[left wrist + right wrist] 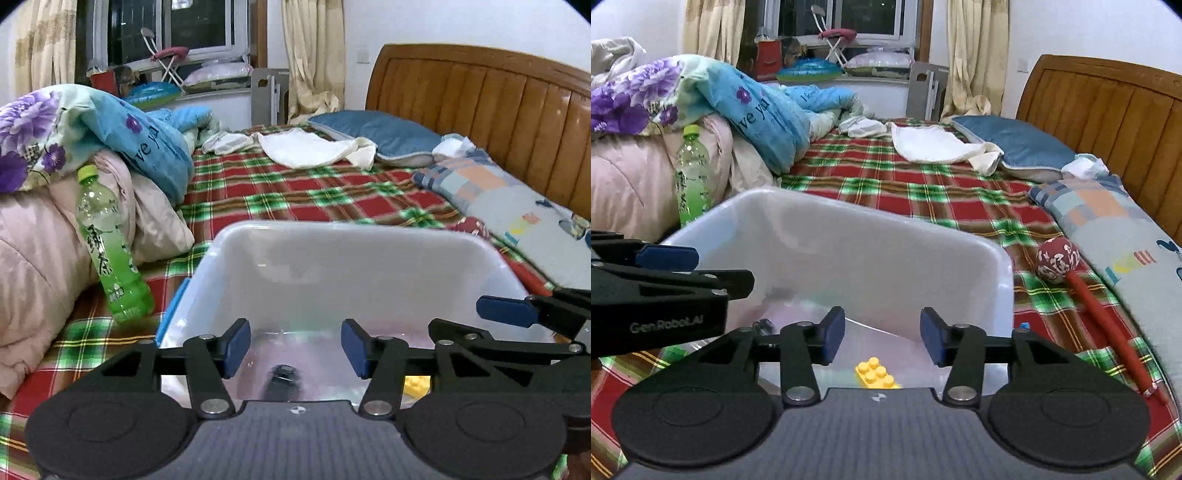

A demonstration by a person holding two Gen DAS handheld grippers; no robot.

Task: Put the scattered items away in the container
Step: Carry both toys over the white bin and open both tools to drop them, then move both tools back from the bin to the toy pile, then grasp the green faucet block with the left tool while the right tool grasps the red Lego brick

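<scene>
A white plastic bin sits on the plaid bed. My left gripper is open and empty over the bin's near side, above a dark small object inside. My right gripper is open and empty over the bin, above a yellow toy brick on its floor; the brick also shows in the left wrist view. A green tea bottle stands left of the bin against the quilts. A red-handled massage hammer lies right of the bin.
Piled quilts rise at the left. Pillows and the wooden headboard lie to the right. A white cloth lies far back on the plaid sheet.
</scene>
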